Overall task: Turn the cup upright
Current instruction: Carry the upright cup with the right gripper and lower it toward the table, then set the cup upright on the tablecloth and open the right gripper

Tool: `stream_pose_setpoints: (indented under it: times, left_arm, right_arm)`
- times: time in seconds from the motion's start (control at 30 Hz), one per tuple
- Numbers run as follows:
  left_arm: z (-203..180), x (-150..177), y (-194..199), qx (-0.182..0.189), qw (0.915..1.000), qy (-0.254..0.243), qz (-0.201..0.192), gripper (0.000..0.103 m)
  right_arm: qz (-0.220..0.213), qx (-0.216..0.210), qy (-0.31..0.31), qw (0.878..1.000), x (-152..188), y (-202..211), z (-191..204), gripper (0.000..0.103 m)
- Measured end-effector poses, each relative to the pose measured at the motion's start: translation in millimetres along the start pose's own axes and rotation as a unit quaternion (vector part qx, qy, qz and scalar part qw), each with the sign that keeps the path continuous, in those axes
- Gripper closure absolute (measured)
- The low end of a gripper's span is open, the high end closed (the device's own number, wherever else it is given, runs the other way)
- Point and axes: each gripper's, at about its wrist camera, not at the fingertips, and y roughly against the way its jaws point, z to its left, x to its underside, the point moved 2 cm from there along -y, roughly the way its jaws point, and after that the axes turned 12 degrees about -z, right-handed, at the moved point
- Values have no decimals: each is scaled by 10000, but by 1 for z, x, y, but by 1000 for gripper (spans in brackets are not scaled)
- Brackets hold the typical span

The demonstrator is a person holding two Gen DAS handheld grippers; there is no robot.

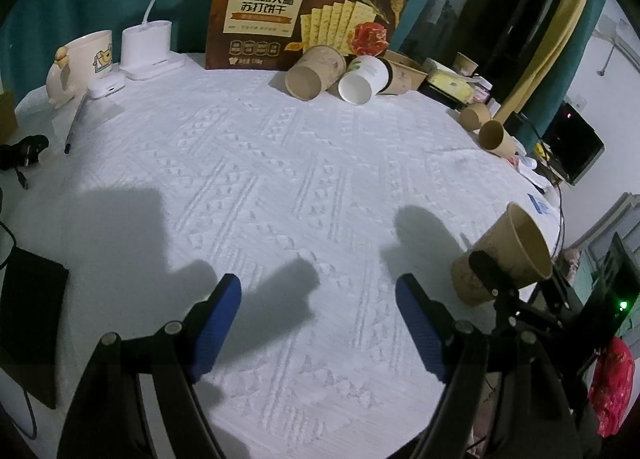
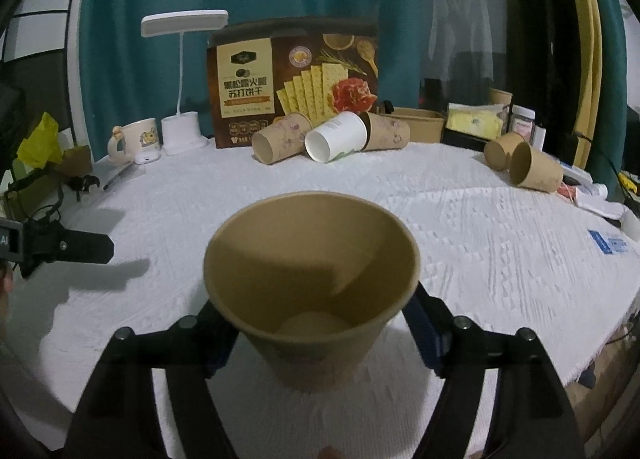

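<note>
A brown paper cup [image 2: 310, 291] stands mouth up on the white tablecloth [image 2: 500, 251] between the fingers of the right gripper [image 2: 320, 333], whose jaws stand apart on either side of the cup without visibly pressing it. The left gripper [image 1: 318, 323] hovers over bare cloth, jaws spread and empty. More cups [image 2: 280, 143] lie on their sides before a cracker box [image 2: 292, 75].

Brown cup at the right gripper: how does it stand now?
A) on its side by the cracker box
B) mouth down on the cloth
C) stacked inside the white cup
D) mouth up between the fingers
D: the brown cup shows its open mouth upward, base on the white cloth, between the right gripper fingers.
</note>
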Motion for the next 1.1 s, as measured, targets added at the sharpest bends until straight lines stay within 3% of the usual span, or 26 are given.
stream_pose_setpoints:
  times: [0.43,0.73,1.1]
  left_arm:
    - [-18,18,14,43,9998,-176,48,23]
    - [-38,21,27,183,9991,-385,-29,23]
    - [-71,7,61,30,9895,-1078,-963,23]
  right_arm:
    - [422,-44,-41,9991,12,34,-2,27]
    - [512,195,-194,9983,15,64,-18,26]
    - [371,583,-759,9947,-11,108,-54,26]
